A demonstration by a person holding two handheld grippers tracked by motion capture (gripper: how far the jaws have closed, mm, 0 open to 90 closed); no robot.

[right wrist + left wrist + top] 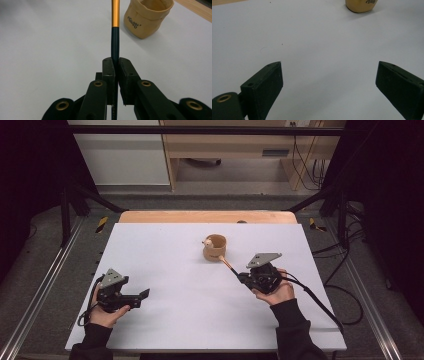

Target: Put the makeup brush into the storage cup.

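Brush (115, 37), black-handled with a gold ferrule, sits pinched tight between the jaws of your right gripper (116, 61), pointing toward 11 o'clock from your hand at the tan pouch (214, 247) just beyond its tip. Your left gripper (329, 75) rests at 8 o'clock on the white table (175, 295), jaws spread wide and holding nothing.
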